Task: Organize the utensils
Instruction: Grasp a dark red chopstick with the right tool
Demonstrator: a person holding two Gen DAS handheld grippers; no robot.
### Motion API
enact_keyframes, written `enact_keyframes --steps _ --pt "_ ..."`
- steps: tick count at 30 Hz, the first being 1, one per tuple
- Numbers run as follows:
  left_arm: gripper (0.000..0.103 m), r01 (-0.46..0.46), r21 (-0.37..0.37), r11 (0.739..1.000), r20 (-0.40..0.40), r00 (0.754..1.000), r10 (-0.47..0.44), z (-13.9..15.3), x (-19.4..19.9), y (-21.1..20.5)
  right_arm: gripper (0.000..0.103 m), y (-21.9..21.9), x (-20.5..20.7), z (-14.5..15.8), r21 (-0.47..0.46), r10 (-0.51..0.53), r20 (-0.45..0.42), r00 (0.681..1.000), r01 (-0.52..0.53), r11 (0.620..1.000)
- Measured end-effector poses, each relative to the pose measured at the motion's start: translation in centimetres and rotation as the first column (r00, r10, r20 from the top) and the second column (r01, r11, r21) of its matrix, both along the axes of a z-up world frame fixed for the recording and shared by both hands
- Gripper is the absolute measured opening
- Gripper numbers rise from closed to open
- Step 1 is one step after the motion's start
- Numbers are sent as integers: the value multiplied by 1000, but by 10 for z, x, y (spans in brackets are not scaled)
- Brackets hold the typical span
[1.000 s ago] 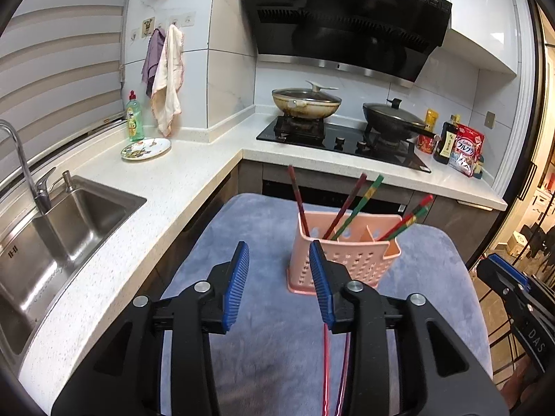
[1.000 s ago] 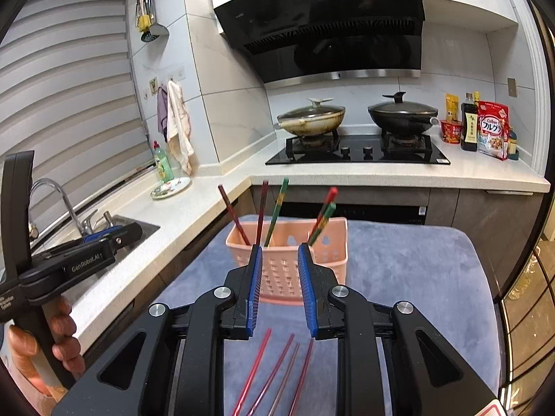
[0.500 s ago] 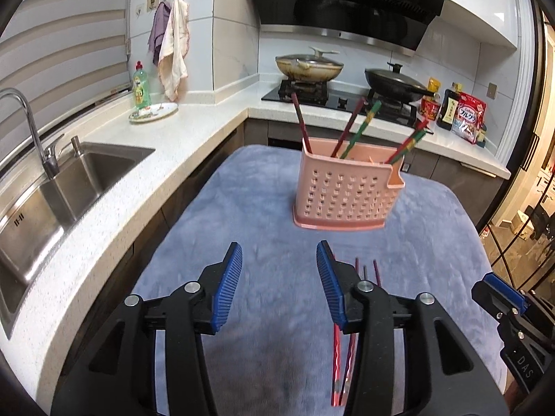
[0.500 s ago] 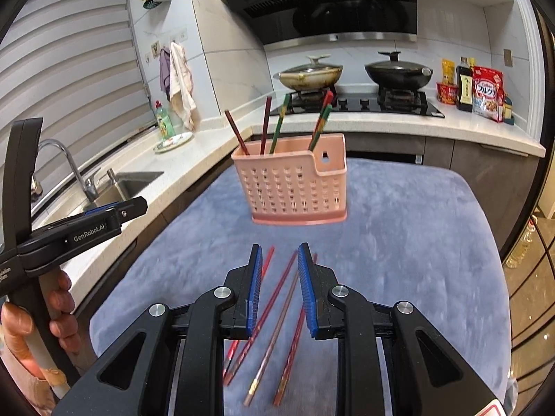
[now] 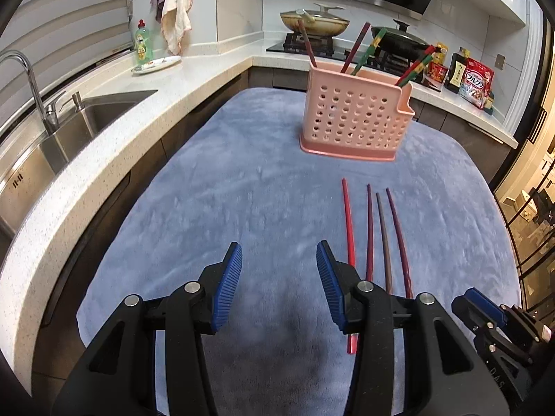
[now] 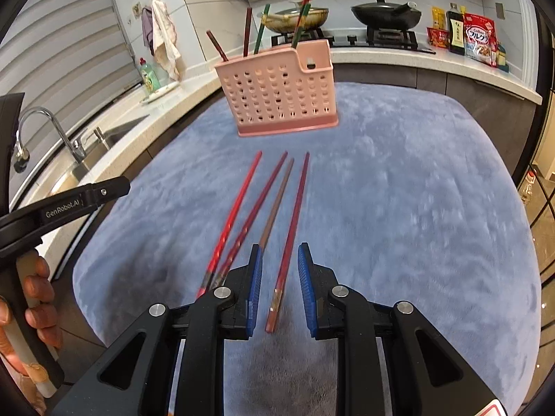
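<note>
Several reddish chopsticks (image 6: 274,201) lie side by side on a blue-grey cloth (image 6: 399,180), pointing toward a pink perforated holder (image 6: 277,93). The holder stands upright behind them with several chopsticks (image 6: 256,31) sticking out of it. My right gripper (image 6: 279,260) hovers low over the near ends. Its jaws stand apart on either side of the rightmost chopstick (image 6: 295,215), and the pads do not press on it. My left gripper (image 5: 278,253) is open over bare cloth with nothing between its fingers. The loose chopsticks (image 5: 369,228) lie just right of it, and the holder (image 5: 353,121) is farther off.
A white counter with a steel sink (image 5: 69,124) and tap runs along the left of the cloth. Behind the holder is a stove with two pans (image 6: 381,10); bottles and a food packet (image 6: 478,34) stand at the right. A hand (image 6: 34,298) grips the left tool's handle.
Both grippers have come down toward the cloth and tipped downward. The left jaws have widened. The loose chopsticks now show in full, and the rightmost lies between the right jaws.
</note>
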State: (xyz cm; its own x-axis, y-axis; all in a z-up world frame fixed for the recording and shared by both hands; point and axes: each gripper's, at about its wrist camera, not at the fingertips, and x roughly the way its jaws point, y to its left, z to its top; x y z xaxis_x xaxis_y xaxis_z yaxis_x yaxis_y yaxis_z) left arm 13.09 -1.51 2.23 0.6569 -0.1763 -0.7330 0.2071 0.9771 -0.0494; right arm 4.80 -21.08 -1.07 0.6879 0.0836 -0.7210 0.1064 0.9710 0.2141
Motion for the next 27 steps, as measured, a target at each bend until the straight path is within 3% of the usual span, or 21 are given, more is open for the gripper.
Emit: enact_keyframes --steps 18,21,27 --pt "43 -1 12 1000 -89 996 2 -39 -13 9 22 10 6 -36 -6 -4 -82 997 4 1000" --pt "43 0 11 1000 -99 995 1 -43 -13 9 30 11 8 -40 -8 -8 -87 996 7 1000" --pt "43 4 14 1000 -115 993 -2 -48 -13 8 31 12 12 -49 -11 -7 -105 994 6 1000"
